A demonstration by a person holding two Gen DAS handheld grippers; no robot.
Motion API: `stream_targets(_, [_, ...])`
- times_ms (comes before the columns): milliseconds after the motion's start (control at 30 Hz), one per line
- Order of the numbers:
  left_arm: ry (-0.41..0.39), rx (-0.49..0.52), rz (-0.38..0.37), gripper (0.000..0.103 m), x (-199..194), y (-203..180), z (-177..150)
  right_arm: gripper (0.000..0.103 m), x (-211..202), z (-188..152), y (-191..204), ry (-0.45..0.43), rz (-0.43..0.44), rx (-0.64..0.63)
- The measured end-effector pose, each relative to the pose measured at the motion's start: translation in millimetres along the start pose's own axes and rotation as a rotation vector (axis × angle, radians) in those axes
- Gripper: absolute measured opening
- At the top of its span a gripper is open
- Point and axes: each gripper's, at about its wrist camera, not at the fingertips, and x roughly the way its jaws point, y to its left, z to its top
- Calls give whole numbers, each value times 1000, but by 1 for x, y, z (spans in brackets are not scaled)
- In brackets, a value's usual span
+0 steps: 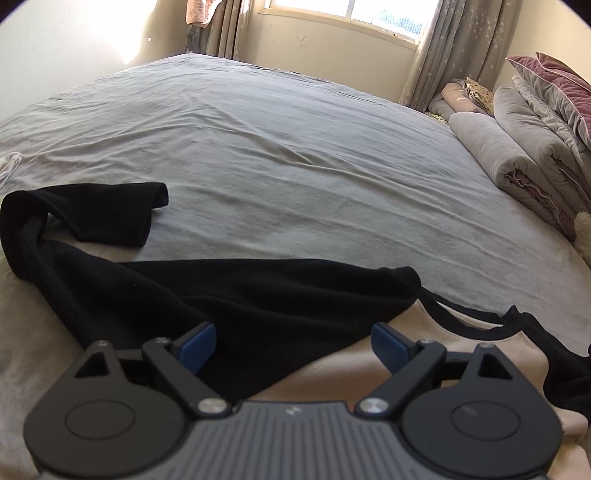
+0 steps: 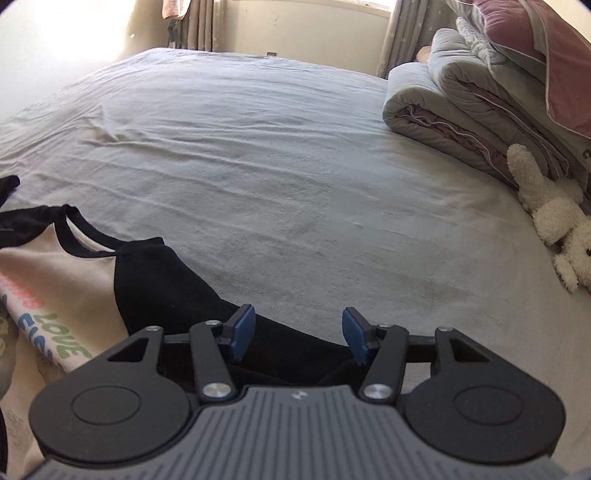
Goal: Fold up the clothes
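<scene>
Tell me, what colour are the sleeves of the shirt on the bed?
Black sleeves; clearest in the left wrist view.

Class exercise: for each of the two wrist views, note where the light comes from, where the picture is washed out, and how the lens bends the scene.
Left wrist view: daylight enters by the window; a washed-out patch glares on the wall; the bed sheet bulges like a dome and the corners go dark. Right wrist view: the wall is blown out at upper left, the black sleeve loses all detail, and the same barrel bend appears.
</scene>
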Motion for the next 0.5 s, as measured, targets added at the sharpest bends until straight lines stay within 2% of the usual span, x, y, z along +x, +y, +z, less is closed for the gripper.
stream_targets(133, [1, 0, -1, 92, 1, 2, 1, 55, 20, 3, 9, 92, -6, -147])
stream_targets(267, [5, 2, -3, 92, 2, 3, 2, 55, 37, -1, 15, 151, -8, -232])
stream_targets(367, [6, 4, -2, 93, 4, 3, 2, 44, 41, 1, 17, 176, 45, -252])
stream_targets(400, [6, 6, -1, 93, 4, 3, 2, 37, 42, 1, 17, 188, 65, -257])
stream_targets(433, [6, 9, 0, 94, 4, 3, 2, 25, 44, 3, 16, 204, 94, -249])
stream_targets(500, [6, 17, 3, 94, 5, 2, 1, 16, 46, 6, 15, 235, 148, -236])
